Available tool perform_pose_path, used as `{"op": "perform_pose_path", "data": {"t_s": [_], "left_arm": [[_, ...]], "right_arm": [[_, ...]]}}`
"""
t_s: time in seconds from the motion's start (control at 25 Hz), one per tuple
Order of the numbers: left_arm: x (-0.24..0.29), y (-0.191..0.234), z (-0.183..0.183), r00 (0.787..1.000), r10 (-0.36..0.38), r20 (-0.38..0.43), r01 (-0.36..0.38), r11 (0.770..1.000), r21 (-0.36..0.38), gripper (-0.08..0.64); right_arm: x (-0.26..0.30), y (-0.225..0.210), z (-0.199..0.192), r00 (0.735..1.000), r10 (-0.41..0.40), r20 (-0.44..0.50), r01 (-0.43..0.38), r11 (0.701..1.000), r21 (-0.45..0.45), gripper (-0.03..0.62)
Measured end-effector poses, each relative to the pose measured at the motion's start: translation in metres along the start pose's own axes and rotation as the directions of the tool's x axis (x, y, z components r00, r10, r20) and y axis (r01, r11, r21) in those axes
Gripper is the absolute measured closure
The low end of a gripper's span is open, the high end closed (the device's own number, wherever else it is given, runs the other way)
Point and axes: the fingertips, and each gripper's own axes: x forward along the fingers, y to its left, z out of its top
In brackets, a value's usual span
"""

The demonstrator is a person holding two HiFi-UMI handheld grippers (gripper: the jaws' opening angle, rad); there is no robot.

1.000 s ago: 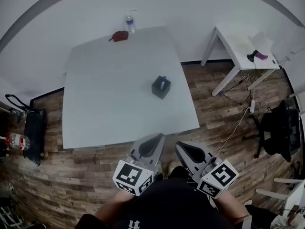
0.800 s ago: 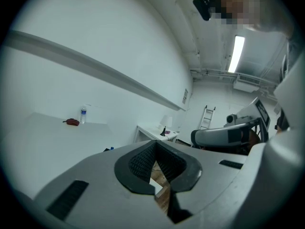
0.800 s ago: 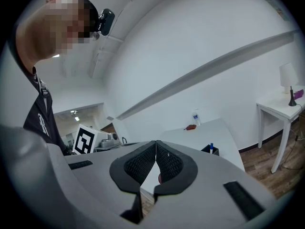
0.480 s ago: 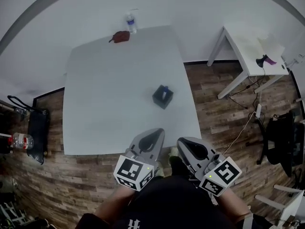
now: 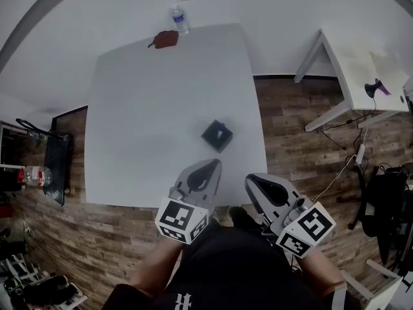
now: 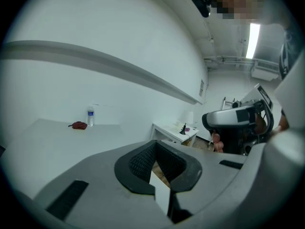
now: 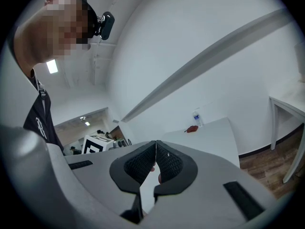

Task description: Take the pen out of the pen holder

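Observation:
The dark square pen holder stands on the white table, right of the middle and toward the near edge, with a blue pen tip showing inside it. My left gripper hangs over the table's near edge, just below the holder in the head view, jaws shut and empty. My right gripper is beside it to the right, over the floor at the table's edge, also shut and empty. The shut jaws of the left gripper and of the right gripper hide the holder in both gripper views.
A water bottle and a red object sit at the table's far edge. A second white table stands to the right with small items on it. Cables and a dark chair lie on the wooden floor at right.
The table and pen holder have drawn nearer in the head view. Both grippers have moved forward, from over the floor up to the table's near edge. Their jaws stayed shut.

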Motion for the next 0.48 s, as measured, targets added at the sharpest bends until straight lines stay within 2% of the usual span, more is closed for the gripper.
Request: {"op": "perform_pose_path", "data": {"t_s": [0.24, 0.48], "left_arm": [[0.029, 0.017, -0.012, 0.999, 0.018, -0.046, -0.017, 1.0, 0.025, 0.554], [0.068, 0.047, -0.037, 0.994, 0.014, -0.105, -0.008, 0.998, 0.061, 0.539]], "right_arm": [[0.009, -0.017, 0.001, 0.999, 0.032, -0.018, -0.031, 0.999, 0.042, 0.577], [0.017, -0.037, -0.006, 0.999, -0.001, -0.048, 0.004, 0.997, 0.082, 0.577]]}}
